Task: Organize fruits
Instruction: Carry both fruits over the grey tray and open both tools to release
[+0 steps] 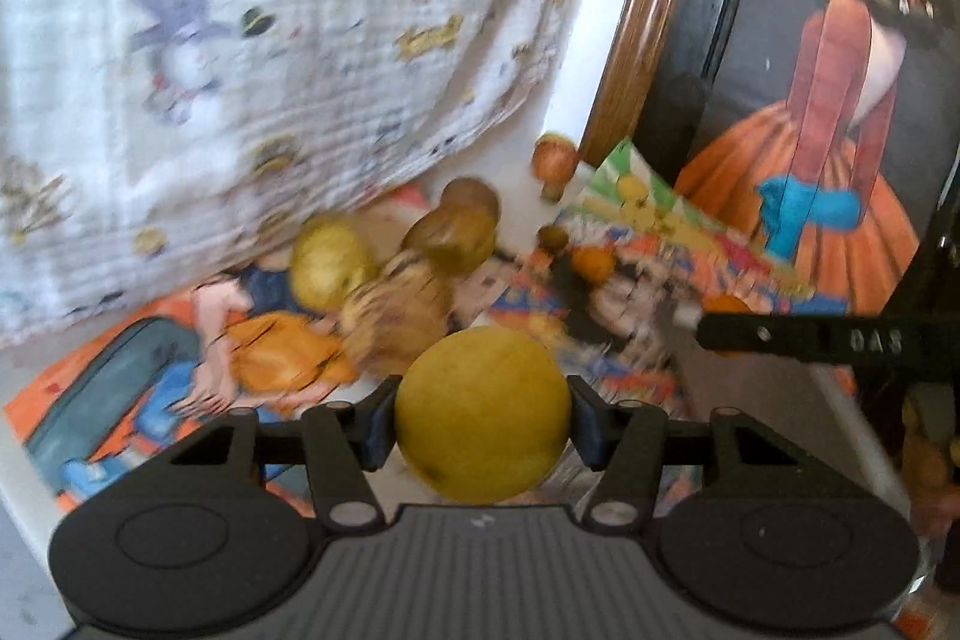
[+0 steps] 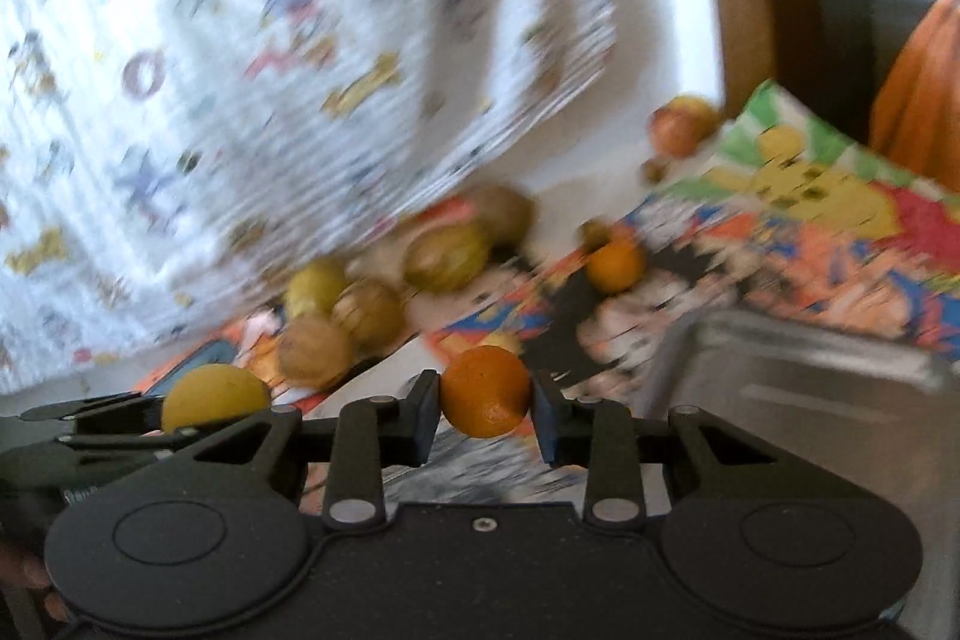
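A lemon (image 1: pixel 482 411) is clamped by the left gripper (image 1: pixel 480 421), an orange (image 2: pixel 486 391) by the right gripper (image 2: pixel 485 415); several fruits (image 2: pixel 445 257) remain unsorted beside the printed cloth (image 1: pixel 240 40).

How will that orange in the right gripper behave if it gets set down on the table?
The orange is round, so it would probably roll once released. It likely stays firm: the right gripper pinches its sides with no visible denting. Its peel looks smooth, and only small pads touch it, so it might slip.
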The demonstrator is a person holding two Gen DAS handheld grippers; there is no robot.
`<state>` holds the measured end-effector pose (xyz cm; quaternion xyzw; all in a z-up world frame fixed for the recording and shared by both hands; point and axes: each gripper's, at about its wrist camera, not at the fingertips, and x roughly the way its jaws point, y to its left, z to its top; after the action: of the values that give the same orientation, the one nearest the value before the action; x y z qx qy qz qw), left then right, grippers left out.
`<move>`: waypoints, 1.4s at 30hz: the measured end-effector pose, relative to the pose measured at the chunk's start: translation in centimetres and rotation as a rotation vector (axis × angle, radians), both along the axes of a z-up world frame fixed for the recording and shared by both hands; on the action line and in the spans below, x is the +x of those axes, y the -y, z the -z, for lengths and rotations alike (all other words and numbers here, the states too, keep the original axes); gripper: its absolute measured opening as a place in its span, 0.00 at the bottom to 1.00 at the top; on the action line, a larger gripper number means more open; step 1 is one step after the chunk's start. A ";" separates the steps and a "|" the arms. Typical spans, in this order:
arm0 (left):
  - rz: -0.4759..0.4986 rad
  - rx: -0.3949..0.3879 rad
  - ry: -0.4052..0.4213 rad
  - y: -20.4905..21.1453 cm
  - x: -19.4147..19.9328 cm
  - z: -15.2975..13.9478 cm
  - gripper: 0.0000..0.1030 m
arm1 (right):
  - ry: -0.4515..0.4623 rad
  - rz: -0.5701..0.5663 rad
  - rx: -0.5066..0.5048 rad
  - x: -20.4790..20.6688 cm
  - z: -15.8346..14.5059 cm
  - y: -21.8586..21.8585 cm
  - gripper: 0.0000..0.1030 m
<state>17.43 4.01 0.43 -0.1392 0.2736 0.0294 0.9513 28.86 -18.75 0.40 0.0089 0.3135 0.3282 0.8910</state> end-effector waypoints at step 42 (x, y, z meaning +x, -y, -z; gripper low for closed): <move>0.453 0.179 -0.072 15.9 13.4 3.9 0.59 | -0.111 0.287 -0.081 10.0 5.7 12.2 0.35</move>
<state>30.82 -11.93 -3.51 0.0118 0.3278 -0.1556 0.9318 38.87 -30.94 -5.35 0.0356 0.3709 0.1836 0.9096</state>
